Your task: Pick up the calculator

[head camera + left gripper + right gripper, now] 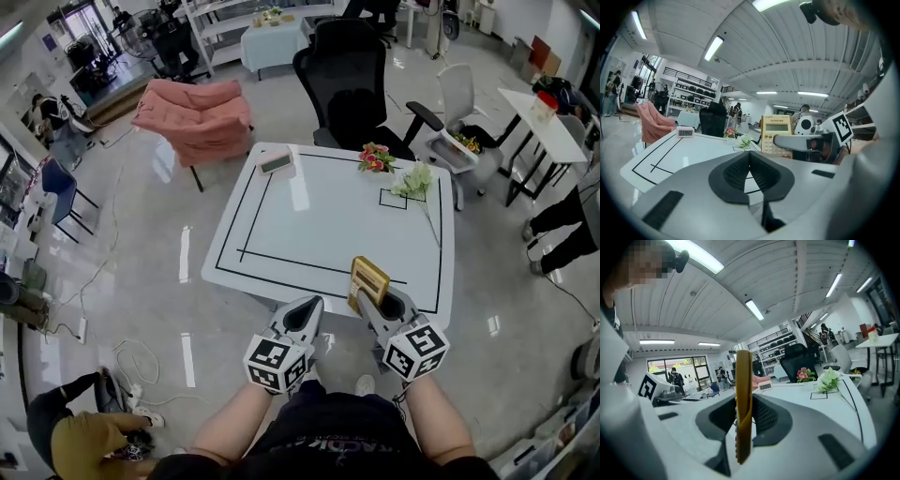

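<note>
Right tongs (377, 302) clamped on the yellow calculator (367, 277), pinching its 2 flat faces so that it stands upright and edge-on, apparently lifted above the near edge of the white tabletop (319, 220). Left tongs (302, 317) pressed fully together and empty, carried alongside, probably because 1 grip suffices. Pickup appears complete.

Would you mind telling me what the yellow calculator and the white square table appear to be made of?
The yellow calculator looks like matte hard plastic: evenly coloured casing, moulded keys, grey display window. The white square table has a smooth glossy top, perhaps laminate or painted board: it carries bright reflections.
</note>
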Tool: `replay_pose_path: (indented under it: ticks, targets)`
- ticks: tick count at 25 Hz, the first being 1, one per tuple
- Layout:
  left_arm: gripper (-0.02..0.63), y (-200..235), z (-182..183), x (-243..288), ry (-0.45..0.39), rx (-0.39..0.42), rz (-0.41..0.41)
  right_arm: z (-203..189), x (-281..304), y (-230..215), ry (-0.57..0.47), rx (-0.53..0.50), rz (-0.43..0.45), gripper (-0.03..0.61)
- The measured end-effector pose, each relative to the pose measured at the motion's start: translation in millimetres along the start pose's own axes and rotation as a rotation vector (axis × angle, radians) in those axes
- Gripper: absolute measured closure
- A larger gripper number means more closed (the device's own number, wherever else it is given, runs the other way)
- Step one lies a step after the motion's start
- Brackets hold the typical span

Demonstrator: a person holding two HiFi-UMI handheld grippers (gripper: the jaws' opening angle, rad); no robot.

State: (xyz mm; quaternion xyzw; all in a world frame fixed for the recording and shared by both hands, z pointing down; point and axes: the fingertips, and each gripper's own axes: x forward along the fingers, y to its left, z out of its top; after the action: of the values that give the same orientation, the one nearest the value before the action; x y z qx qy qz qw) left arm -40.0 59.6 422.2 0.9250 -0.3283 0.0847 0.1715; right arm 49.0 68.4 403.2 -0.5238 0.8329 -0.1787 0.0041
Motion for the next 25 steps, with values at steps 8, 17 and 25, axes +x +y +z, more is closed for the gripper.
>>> replay_pose_path:
  ticks: [8,17,25]
  targets:
    - [0.612,-49,-5,-16,-0.030,0.017,0.101,-3,-40,0,-0.013,0.015,0.098,0.495]
    - [0.612,-82,-23,-23,-0.055,-0.001,0.177,-16,-69,-7,0.008,0.026,0.160,0.496]
    - [0.612,-92,-22,-14,-0.078,-0.012,0.183,-12,-78,-19,0.013,0.007,0.163,0.497]
